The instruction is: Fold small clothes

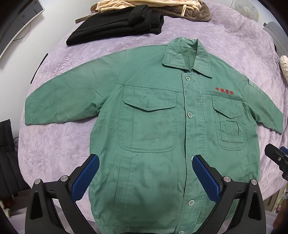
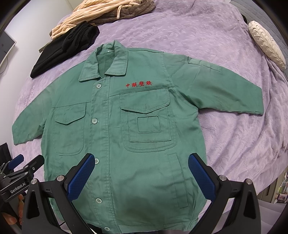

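The left tool (image 1: pixel 145 171) is held with its two blue-padded fingers (image 1: pixel 85 177) spread wide apart, nothing between them, above the lower front of a green jacket (image 1: pixel 153 126). The right tool (image 2: pixel 141 170) is likewise held apart and empty, above the same hem area, toward the side with the stacked pocket (image 2: pixel 148 126). Each tool is seen at the edge of the other's view, just beside the jacket's lower corners.

The jacket is laid flat, front up and buttoned, on a lilac bedspread (image 1: pixel 54 144). Its long axis runs straight away from both tools: the hem lies nearest them, the collar (image 1: pixel 188 57) farthest. The sleeves are spread outward to either side. Two flapped chest pockets, a row of pale green buttons (image 1: pixel 189 114) and red embroidered characters (image 2: pixel 139 84) are seen on the front; the cloth is lightly creased.

Beyond the collar, to the left, a folded black garment (image 1: pixel 117 25) lies, and past it a heap of beige and brown cloth (image 2: pixel 100 12). A cream cushion (image 2: pixel 266 43) rests far right.
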Available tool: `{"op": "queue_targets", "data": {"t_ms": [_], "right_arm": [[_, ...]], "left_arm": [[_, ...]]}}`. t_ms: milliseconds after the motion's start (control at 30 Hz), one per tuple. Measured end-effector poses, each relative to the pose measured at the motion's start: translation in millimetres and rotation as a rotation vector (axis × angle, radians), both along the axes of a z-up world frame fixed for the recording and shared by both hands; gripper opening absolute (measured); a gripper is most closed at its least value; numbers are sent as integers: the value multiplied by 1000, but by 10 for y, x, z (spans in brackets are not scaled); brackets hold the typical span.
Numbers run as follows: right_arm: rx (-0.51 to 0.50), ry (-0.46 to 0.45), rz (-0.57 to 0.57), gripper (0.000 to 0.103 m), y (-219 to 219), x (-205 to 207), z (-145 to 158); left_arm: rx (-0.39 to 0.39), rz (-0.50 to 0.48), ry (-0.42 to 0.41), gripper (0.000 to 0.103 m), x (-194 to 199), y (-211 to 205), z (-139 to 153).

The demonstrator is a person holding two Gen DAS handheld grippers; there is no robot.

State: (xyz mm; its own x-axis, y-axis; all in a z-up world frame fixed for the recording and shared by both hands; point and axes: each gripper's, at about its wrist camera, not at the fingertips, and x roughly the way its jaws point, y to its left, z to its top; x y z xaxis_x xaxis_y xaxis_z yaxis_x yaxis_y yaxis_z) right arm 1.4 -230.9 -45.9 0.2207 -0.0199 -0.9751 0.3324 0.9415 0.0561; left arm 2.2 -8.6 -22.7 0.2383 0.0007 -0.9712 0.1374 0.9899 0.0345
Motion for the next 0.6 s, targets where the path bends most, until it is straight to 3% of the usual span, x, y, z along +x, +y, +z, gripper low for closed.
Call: {"op": "queue_targets", "data": {"t_ms": [600], "right_arm": [[-4,12,9,103,41,20,-33]], "left_arm": [[-13,10,14,103,13,29,-23]]}}
